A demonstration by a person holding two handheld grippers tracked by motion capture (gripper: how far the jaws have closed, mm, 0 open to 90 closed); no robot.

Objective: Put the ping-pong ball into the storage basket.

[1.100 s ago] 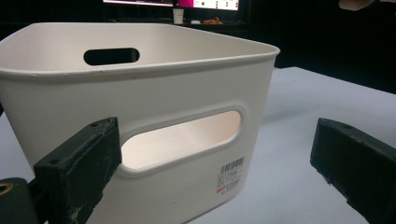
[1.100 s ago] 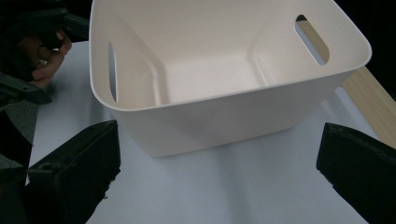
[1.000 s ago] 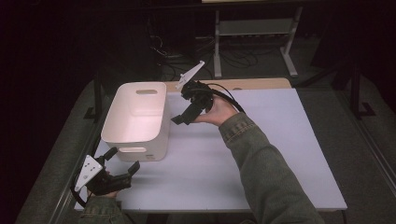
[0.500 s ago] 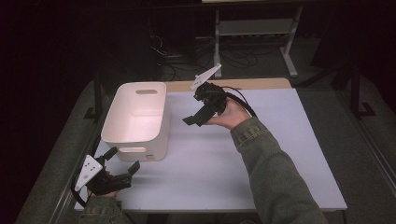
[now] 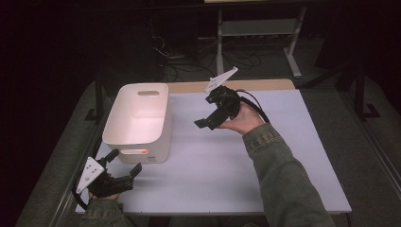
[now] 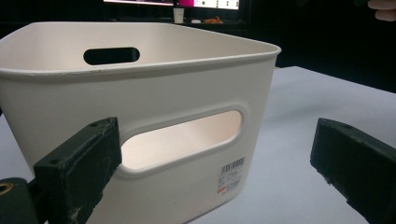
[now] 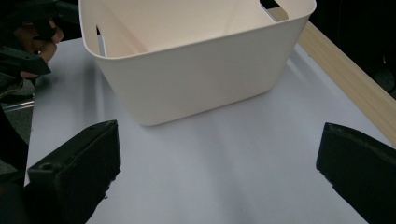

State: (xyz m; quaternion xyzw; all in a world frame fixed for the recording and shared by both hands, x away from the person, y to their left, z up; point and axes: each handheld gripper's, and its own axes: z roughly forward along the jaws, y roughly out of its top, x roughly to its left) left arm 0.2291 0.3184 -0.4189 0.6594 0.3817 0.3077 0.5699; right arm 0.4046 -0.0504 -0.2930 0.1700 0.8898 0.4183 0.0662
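White handled storage bin (image 5: 137, 120), long axis 12-to-6, at table (image 5: 246, 170) left: left hand-held gripper (image 5: 124, 164), jaws apart, just beside its 6 o'clock end; right hand-held gripper (image 5: 206, 122), jaws apart, empty, off toward 3 o'clock.

Bare tabletop (image 5: 222, 170) beside bin (image 5: 137, 125)

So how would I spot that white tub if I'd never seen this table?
Find the white-topped table and look to its left side. There stands an open, cream-white plastic tub with slot handles and a small barcode sticker, the table's one container.
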